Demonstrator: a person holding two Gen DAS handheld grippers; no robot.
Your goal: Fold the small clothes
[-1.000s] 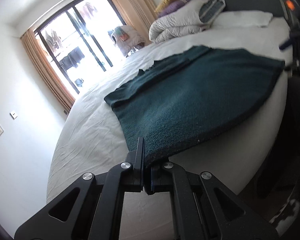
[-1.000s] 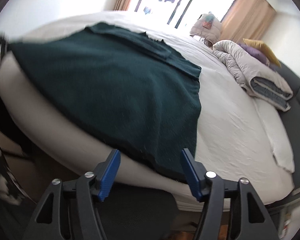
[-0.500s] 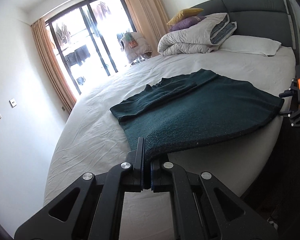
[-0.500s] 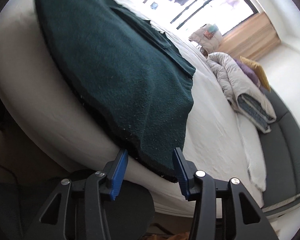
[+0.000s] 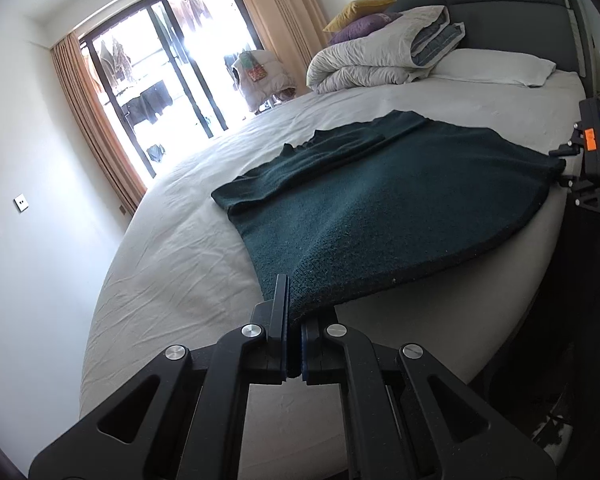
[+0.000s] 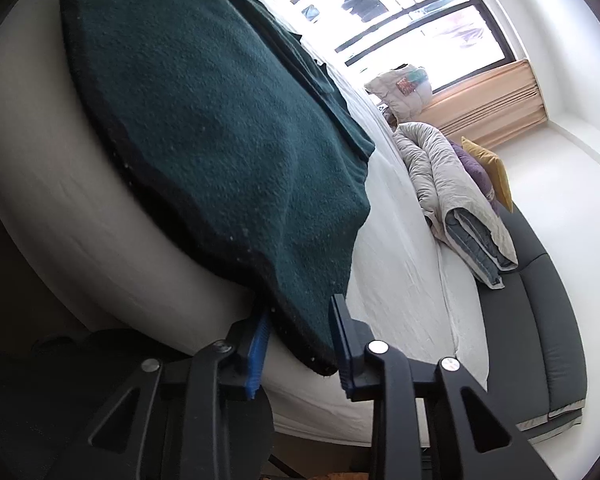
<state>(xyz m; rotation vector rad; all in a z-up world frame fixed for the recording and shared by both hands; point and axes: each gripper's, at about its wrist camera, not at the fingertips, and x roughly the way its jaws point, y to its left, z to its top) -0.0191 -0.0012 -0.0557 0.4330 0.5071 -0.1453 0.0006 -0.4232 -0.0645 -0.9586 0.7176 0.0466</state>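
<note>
A dark green knitted garment (image 5: 380, 208) lies spread flat on the white bed (image 5: 172, 264), its hem at the bed's near edge. My left gripper (image 5: 294, 320) is shut on the garment's near left hem corner. In the right wrist view the garment (image 6: 220, 128) hangs over the mattress edge. My right gripper (image 6: 298, 340) is open with the other hem corner between its blue pads (image 6: 258, 354), jaws a little apart from the cloth. The right gripper's body shows at the far right in the left wrist view (image 5: 596, 160).
A rolled grey duvet (image 5: 380, 56), yellow and purple cushions (image 5: 360, 16) and a white pillow (image 5: 496, 66) sit by the dark headboard (image 5: 500, 0). A glass door with beige curtains (image 5: 156, 80) is beyond the bed. The white wall (image 5: 20, 160) is left.
My right gripper has moved in onto the right hem corner and its jaws have narrowed around it. My left gripper stays shut on its corner, with the view tilting slightly.
</note>
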